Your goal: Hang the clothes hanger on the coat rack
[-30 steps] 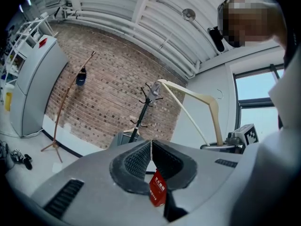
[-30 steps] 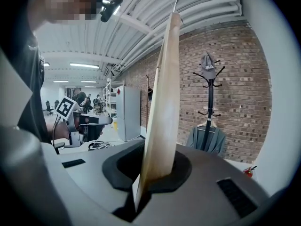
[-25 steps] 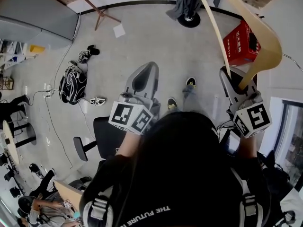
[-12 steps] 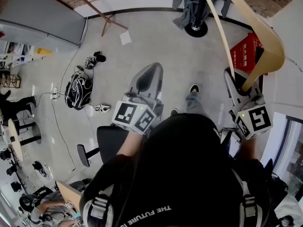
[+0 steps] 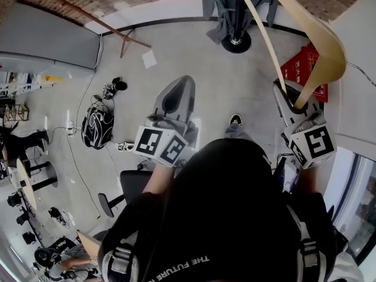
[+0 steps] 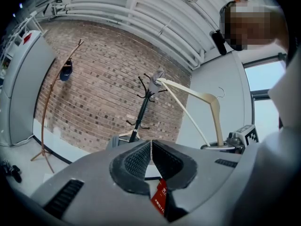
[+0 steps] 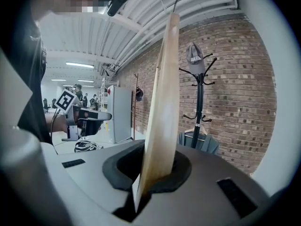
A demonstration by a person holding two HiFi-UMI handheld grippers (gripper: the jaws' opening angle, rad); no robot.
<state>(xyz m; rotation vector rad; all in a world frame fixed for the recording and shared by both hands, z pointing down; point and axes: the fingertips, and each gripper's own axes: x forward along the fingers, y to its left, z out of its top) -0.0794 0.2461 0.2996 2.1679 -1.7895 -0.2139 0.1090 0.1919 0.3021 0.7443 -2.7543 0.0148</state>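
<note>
The right gripper (image 5: 289,98) is clamped on the tip of one arm of the wooden hanger (image 5: 320,46). From there the hanger rises and arcs away toward 12 o'clock in the head view. The left gripper (image 5: 176,96) has its jaws pressed together with nothing between them, and it sits at about 10 o'clock from the person's head. The rack (image 5: 237,40) stands at 12 o'clock, well apart from both grippers. A grey garment (image 5: 218,7) hangs on it and a cap (image 7: 194,58) sits on top.

The main risk is probably the grip. Only the arm's end is held, so the long hanger can pivot or slide between the pads when it is swung toward a peg. The wire hook (image 6: 220,92) is small and far from the held end, so aiming it looks hard. It could miss the peg, knock the cap off or snag the garment. The rack is slim on a round base, and a sideways shove from the hanger might rock it. A red box (image 5: 302,69) lies on the floor at about 1 o'clock, near the walking line, and could catch a foot. The left gripper, shut as it is, cannot steady the hanger if it slips.
</note>
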